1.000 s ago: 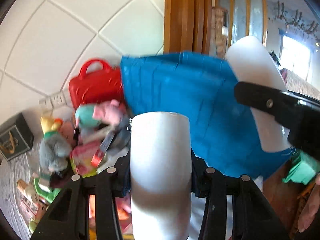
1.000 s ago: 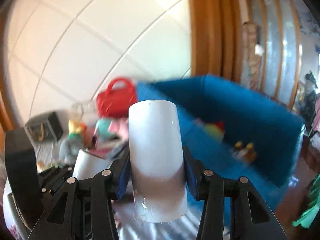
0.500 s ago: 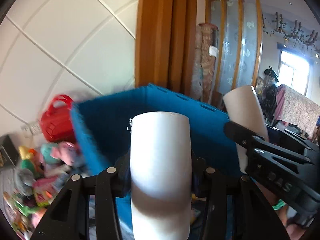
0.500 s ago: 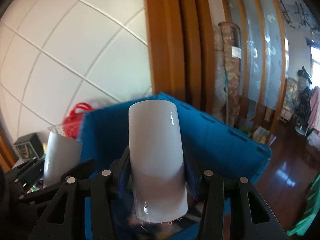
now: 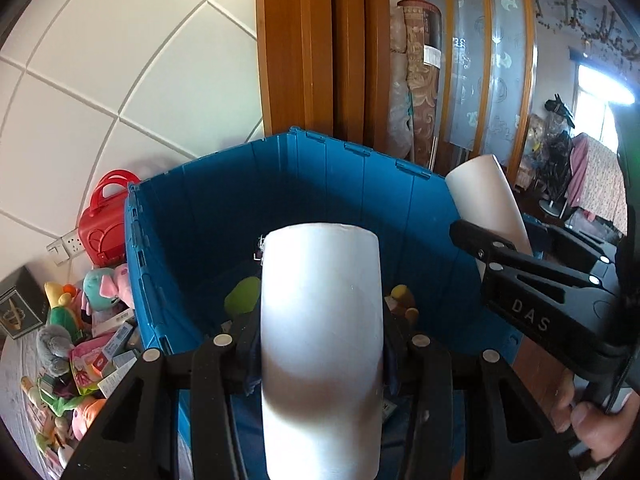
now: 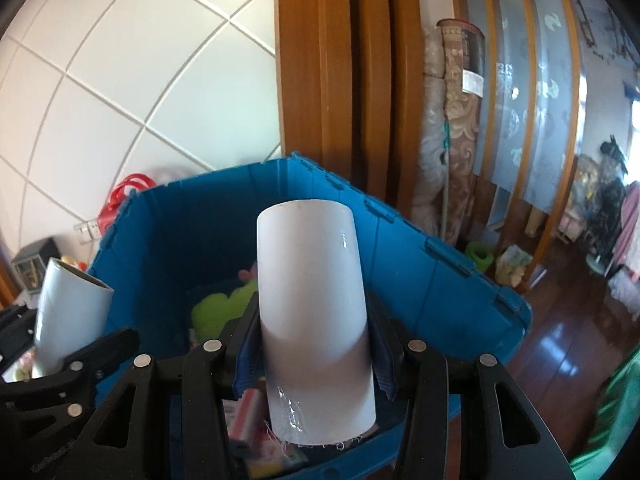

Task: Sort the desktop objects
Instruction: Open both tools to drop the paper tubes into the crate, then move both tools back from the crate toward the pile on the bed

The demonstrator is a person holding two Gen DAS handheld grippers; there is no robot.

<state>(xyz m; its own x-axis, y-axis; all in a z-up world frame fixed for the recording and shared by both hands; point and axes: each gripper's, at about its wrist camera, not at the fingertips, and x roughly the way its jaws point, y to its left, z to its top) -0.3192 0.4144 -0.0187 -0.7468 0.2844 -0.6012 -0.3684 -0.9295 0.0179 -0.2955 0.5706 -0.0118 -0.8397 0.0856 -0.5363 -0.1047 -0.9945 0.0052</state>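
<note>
Here, blue bin (image 5: 304, 184) directly ahead of both tools, left tool (image 5: 320, 344) and right tool (image 6: 312, 320) each over its near rim, fingers together, green plush (image 6: 224, 304) inside, toy pile (image 5: 84, 332) left on bench.

Both wrist cameras look down, close, into the open blue plastic crate (image 5: 224, 204) (image 6: 404, 256) — their shared ground. Left view sits left of right — each glimpses the other's gripper.

We count one blue bin (image 5: 248, 200), one red case (image 5: 105, 224), one black box (image 5: 18, 304), two grippers: left gripper (image 5: 320, 320), right gripper (image 6: 312, 300).
</note>
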